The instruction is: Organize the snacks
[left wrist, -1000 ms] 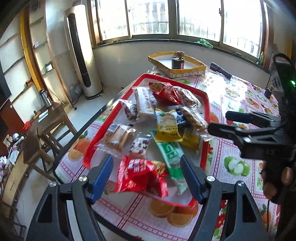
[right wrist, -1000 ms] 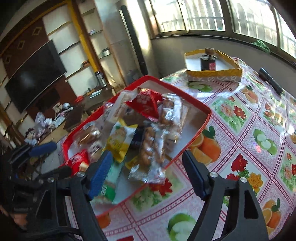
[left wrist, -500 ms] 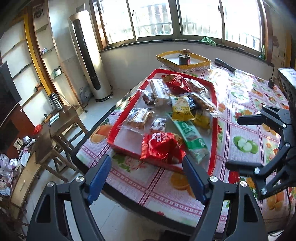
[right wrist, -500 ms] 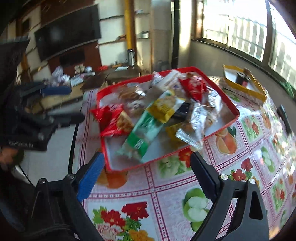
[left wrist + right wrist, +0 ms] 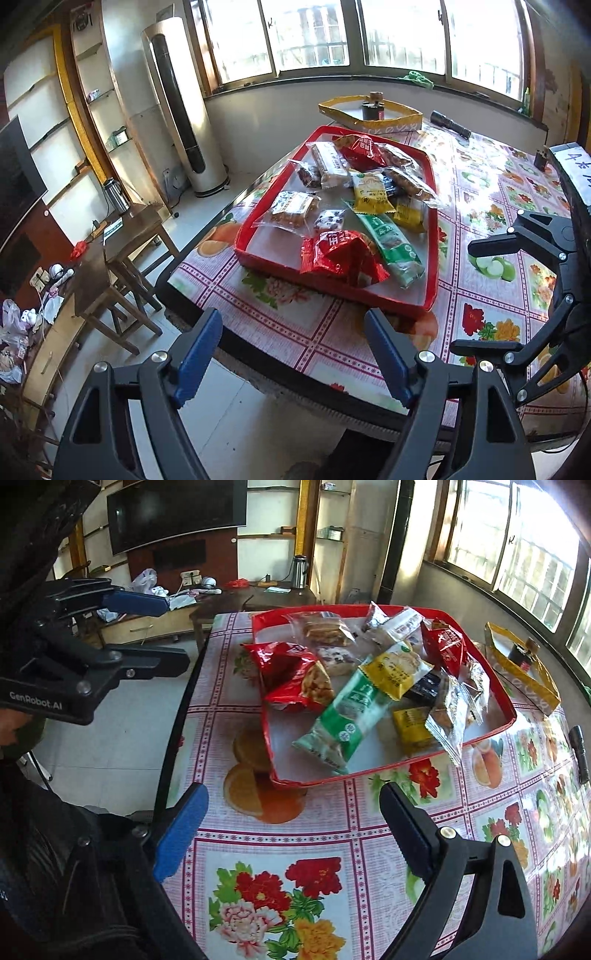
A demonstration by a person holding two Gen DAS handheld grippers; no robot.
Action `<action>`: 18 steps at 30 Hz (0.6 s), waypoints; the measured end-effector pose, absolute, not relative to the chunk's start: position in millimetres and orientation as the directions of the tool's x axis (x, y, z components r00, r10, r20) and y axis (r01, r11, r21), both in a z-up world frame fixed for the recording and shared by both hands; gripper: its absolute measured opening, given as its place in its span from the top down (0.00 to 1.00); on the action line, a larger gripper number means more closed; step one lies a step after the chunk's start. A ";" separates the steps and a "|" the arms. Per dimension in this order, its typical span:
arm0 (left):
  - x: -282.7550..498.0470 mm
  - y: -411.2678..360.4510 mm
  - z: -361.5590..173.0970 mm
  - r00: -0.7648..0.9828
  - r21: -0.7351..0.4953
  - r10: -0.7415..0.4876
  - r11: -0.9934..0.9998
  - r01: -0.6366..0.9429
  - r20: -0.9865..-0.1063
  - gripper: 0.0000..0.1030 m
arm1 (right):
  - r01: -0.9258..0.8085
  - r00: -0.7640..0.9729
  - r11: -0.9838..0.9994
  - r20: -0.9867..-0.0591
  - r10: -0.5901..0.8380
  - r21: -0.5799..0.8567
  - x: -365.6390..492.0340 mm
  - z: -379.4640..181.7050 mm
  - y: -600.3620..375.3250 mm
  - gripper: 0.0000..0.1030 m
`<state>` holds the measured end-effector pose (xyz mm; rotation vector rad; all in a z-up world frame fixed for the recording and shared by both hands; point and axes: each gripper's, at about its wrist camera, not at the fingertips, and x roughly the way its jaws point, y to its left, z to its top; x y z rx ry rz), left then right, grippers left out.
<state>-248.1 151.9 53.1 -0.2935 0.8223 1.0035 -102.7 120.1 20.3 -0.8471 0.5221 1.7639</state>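
Observation:
A red tray (image 5: 332,286) (image 5: 491,733) on the flowered table holds several wrapped snacks: a red bag (image 5: 338,256) (image 5: 291,674) at its near end, a long green pack (image 5: 388,240) (image 5: 343,716), a yellow pack (image 5: 369,192) (image 5: 397,668) and clear-wrapped biscuits (image 5: 291,210). My left gripper (image 5: 291,354) is open and empty, held back off the table's near edge. My right gripper (image 5: 291,830) is open and empty over the tablecloth, short of the tray. Each gripper shows in the other's view, the right (image 5: 480,299) and the left (image 5: 162,631).
A yellow cardboard box (image 5: 369,114) (image 5: 524,672) with a dark can in it stands beyond the tray. A black flashlight (image 5: 450,125) (image 5: 580,753) lies on the table at the far right. Wooden tables (image 5: 122,240) and a tall white air conditioner (image 5: 181,107) stand to the left.
Both grippers have drawn back from the tray toward the table's near edge. The tray and snacks look smaller and stay where they were. Both grippers stay open.

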 end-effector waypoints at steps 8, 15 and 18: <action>-258.4 150.3 55.3 0.266 0.156 0.658 0.509 -0.846 -0.704 0.23 | -0.940 -0.195 -0.337 -0.725 0.660 -0.054 -105.0 27.7 115.1 0.09; -260.7 151.6 55.8 0.257 0.161 0.671 0.493 -0.855 -0.695 0.23 | -0.943 -0.206 -0.330 -0.700 0.683 -0.045 -99.1 35.1 114.7 0.09; -259.9 152.0 54.1 0.259 0.161 0.664 0.501 -0.850 -0.701 0.23 | -0.942 -0.216 -0.333 -0.695 0.686 -0.035 -96.8 36.8 114.9 0.09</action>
